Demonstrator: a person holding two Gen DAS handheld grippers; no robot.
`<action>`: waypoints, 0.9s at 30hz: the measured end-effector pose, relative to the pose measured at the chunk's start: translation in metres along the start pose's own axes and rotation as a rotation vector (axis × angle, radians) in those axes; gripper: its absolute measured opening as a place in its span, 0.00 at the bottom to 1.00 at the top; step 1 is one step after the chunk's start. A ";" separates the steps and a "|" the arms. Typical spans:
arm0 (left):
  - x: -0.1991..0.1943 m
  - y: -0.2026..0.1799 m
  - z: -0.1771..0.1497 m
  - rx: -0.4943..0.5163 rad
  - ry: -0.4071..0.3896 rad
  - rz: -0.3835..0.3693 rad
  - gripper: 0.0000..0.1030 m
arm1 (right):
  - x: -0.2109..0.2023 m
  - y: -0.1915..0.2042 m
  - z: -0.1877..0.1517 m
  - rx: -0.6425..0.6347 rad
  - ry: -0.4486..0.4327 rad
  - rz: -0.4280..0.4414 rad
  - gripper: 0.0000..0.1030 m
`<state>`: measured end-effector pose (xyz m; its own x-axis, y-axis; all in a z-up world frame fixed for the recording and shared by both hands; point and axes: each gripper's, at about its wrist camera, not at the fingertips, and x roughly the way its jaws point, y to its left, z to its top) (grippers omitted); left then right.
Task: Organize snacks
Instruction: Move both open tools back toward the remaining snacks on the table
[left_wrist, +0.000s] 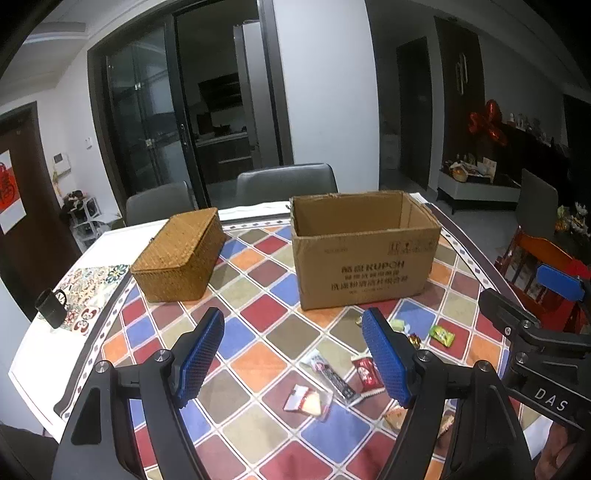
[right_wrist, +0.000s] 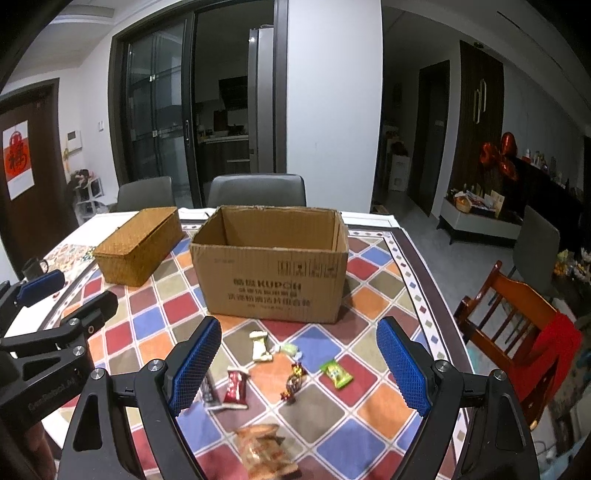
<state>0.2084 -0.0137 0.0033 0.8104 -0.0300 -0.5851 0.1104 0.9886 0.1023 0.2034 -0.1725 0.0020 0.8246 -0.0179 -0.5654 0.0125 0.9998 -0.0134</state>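
Note:
An open cardboard box stands on the chequered table, with a closed wicker basket to its left. Loose snacks lie in front of the box: a green sweet, a red packet, a white wrapper, a dark bar, a sandwich packet and an orange biscuit bag. My left gripper hovers open above the snacks, nothing between its blue pads. My right gripper is open too, over the sweets.
A black mug sits on a patterned mat at the table's left edge. Grey chairs stand behind the table, and a wooden chair with red cloth stands at the right. The right gripper's body shows beside the left one.

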 end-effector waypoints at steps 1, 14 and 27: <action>0.000 -0.001 -0.002 0.003 0.001 -0.006 0.75 | -0.001 0.000 -0.002 -0.002 0.002 -0.001 0.85; 0.004 0.007 -0.031 0.029 0.013 -0.026 0.75 | -0.003 0.011 -0.026 -0.014 0.039 -0.011 0.85; 0.025 0.012 -0.061 0.083 0.062 -0.067 0.76 | 0.010 0.025 -0.059 -0.007 0.110 -0.021 0.85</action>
<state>0.1945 0.0066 -0.0594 0.7631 -0.0838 -0.6408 0.2121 0.9691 0.1259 0.1789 -0.1484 -0.0525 0.7571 -0.0400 -0.6521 0.0254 0.9992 -0.0317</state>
